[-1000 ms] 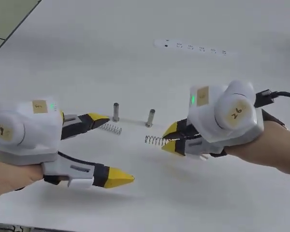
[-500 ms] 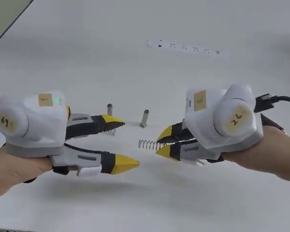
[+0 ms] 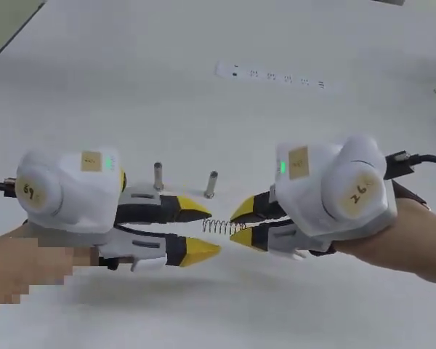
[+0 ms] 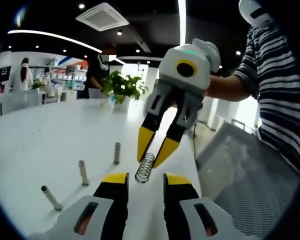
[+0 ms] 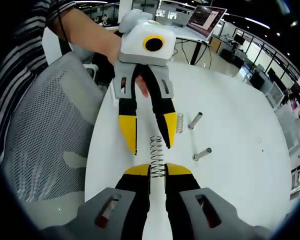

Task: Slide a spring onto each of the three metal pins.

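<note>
Right gripper [image 3: 238,224] is clenched on one end of a spring [image 3: 218,226], holding it roughly level above the worktop [image 3: 131,87], free end pointing at the left gripper [image 3: 202,231]. Change over the last second: the left gripper was well apart from the spring with its jaws spread wide. Now the gap has closed and its jaws, released and not touching the coil as far as can be told, sit either side of the spring's free end. Left gripper view agrees: own jaws apart, spring [image 4: 145,167] hanging from the right gripper [image 4: 155,152], free end just at the gap. Right gripper view: spring [image 5: 156,147] pinched between own tips, left gripper [image 5: 149,140] open around the far end. Three pins [image 4: 83,172] stand upright and bare toward the middle of the worktop, beyond the grippers. A second spring [image 5: 180,122] lies flat just beside one of the pins [image 5: 195,120]; third spring not made out. Power strip [image 3: 272,75] lies near the far edge. Judgement: looks like a handover or regrip so the spring can be turned end-down over a pin; nothing threaded yet, task near its start. Next the left jaws likely need to pinch before the right lets go, else the spring could drop and roll off
</note>
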A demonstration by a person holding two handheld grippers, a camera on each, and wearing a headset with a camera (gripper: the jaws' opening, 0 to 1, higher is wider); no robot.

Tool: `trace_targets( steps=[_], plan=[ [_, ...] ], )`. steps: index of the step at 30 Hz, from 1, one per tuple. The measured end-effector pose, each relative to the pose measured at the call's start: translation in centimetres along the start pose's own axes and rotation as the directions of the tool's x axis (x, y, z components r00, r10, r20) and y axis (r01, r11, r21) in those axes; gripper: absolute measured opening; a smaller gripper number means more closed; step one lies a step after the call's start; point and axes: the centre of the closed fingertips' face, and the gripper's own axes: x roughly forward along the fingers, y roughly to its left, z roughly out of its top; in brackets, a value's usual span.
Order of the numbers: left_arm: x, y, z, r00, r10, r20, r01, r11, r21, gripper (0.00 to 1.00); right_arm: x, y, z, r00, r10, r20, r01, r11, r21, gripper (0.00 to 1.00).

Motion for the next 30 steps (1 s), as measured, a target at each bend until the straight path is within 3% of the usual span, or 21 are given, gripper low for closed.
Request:
trace_targets(
  steps=[12, 24, 30],
  plan=[
    [0.16, -0.14, 0.09, 0.9999, -0.011, -0.011, 0.011, 1.000, 0.012, 0.04, 0.13, 0.52, 0.28, 0.9999, 0.011, 0.011, -0.010, 1.000, -0.025, 0.07],
    [-0.27, -0.31, -0.19, 0.9991, -0.034, -0.027, 0.035, 0.999, 0.026, 0.02, 0.36, 0.69, 0.62, 0.9990, 0.010, 0.043, -0.010, 1.000, 0.002, 0.08],
    [-0.07, -0.71, -0.31, 0.9969, -0.064, -0.045, 0.065, 0.998, 0.023, 0.02, 0.39, 0.93, -0.03, 0.9989, 0.020, 0.043, -0.020, 1.000, 0.018, 0.12]
  ],
)
